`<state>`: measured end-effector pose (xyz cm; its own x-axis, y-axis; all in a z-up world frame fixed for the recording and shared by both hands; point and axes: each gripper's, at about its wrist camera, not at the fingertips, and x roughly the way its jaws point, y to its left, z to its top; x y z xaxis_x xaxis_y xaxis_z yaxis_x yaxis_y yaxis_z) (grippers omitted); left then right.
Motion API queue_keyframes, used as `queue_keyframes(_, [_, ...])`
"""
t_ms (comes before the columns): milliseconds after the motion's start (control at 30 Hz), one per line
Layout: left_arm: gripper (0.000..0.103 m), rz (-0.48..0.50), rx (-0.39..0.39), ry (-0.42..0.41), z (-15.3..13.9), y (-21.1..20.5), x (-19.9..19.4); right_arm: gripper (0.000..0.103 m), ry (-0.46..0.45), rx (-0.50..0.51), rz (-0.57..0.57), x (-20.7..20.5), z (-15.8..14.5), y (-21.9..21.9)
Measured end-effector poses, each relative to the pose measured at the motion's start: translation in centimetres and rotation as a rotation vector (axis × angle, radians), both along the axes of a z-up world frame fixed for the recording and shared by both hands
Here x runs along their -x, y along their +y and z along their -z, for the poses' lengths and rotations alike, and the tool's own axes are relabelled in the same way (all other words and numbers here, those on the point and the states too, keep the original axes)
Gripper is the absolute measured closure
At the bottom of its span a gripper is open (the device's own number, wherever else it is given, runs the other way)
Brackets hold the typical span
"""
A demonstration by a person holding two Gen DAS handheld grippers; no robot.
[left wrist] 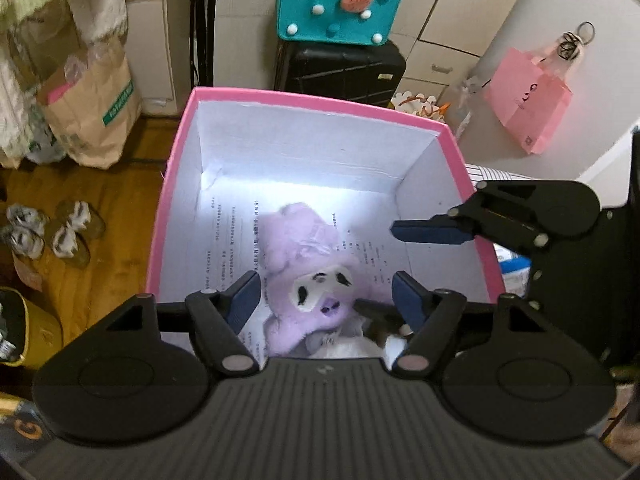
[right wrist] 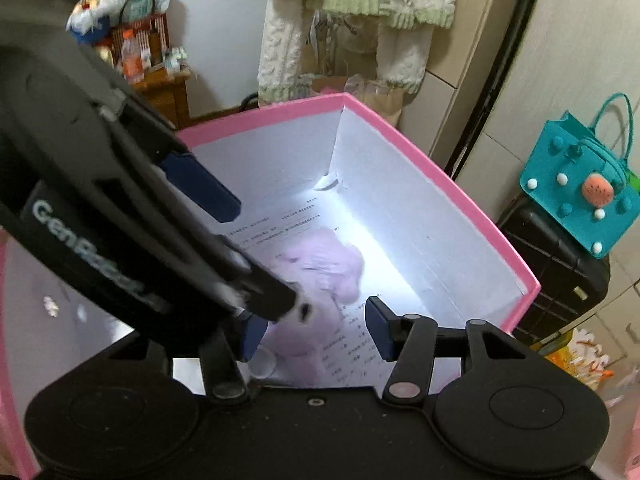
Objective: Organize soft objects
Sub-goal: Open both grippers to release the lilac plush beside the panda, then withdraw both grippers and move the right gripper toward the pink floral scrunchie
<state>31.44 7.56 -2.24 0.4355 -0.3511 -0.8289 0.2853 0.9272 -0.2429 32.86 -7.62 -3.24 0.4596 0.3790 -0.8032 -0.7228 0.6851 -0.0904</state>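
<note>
Pink-rimmed box [left wrist: 182, 184] holds lilac plush toy [left wrist: 308, 276] on its printed-paper floor, near the front wall. Left claw [left wrist: 324, 294] gapes over the toy, gripping nothing. Right claw [right wrist: 316, 330] also parted, empty, above the box.

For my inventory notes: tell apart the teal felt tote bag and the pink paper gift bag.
The teal felt tote bag sits on a black suitcase; the pink paper gift bag hangs against a pale surface. The tote carries pom-poms and a strawberry; the gift bag is plain with small print. Both have handles.
</note>
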Motion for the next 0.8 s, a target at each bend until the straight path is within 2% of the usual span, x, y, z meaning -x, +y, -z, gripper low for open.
queue_keyframes(167, [0.031,0.031,-0.066,-0.102,-2.1,0.5,2.7,0.044,0.034,-0.094,0.038,1.5,-1.4,-2.6])
queue_keyframes(400, [0.031,0.075,-0.117,-0.159,-4.7,0.9,6.0,0.044,0.032,-0.16,0.074,4.6,-3.8,-4.7])
queue_keyframes(700, [0.03,0.109,-0.146,-0.158,-7.3,0.4,10.5,0.044,0.018,-0.188,0.097,9.0,-7.1,-5.4])
queue_keyframes(800, [0.029,0.119,-0.121,-0.158,-8.2,0.3,12.1,0.044,0.007,-0.185,0.104,10.7,-8.1,-5.8])
